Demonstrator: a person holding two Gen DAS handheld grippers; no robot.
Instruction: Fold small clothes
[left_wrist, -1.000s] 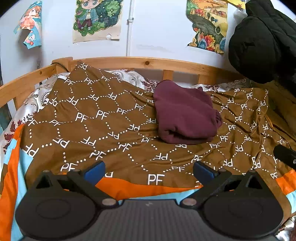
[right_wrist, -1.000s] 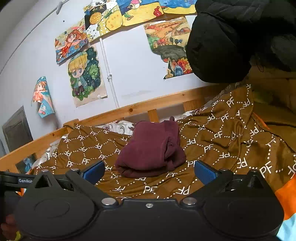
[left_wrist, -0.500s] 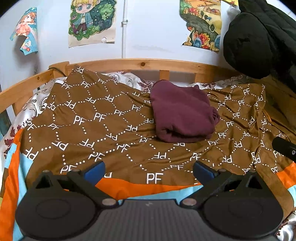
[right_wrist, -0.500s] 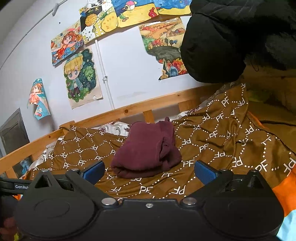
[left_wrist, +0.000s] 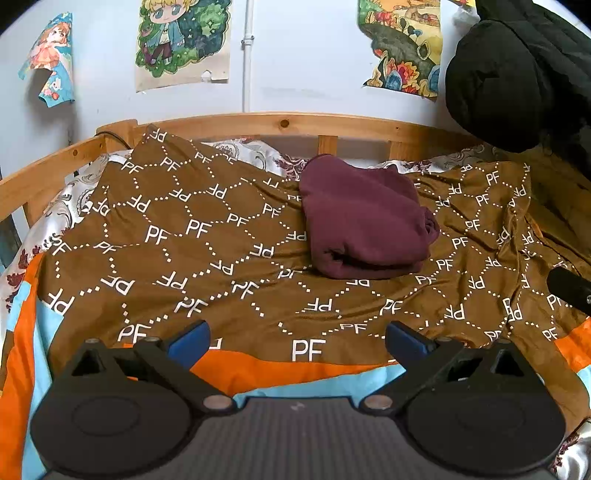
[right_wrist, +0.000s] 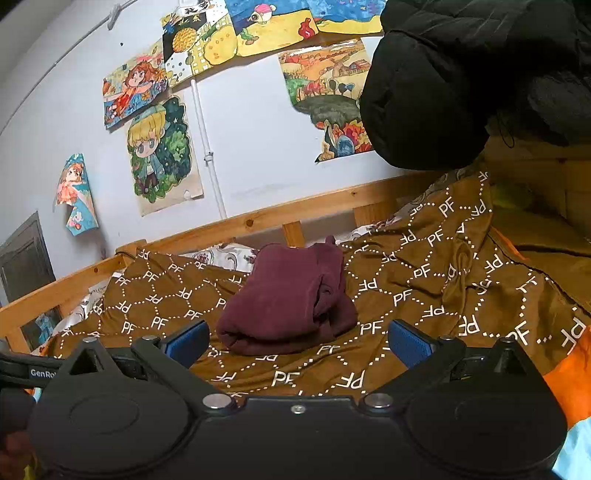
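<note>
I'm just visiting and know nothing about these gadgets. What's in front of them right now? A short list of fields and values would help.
Garment: maroon garment, folded into a bundle
Resting on: brown PF-patterned blanket on a wooden-railed bed
Left gripper: open, empty, short of the garment
Right gripper: open, empty, short of the garment
Wall: drawings taped up
Upper right: black jacket

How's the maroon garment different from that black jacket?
The maroon garment lies folded in a compact bundle on the brown blanket; the black jacket hangs bunched above the bed's right end. The garment looks smooth and smaller, the jacket puffy and bulkier. Both are dark clothing, and neither is gripped.
</note>
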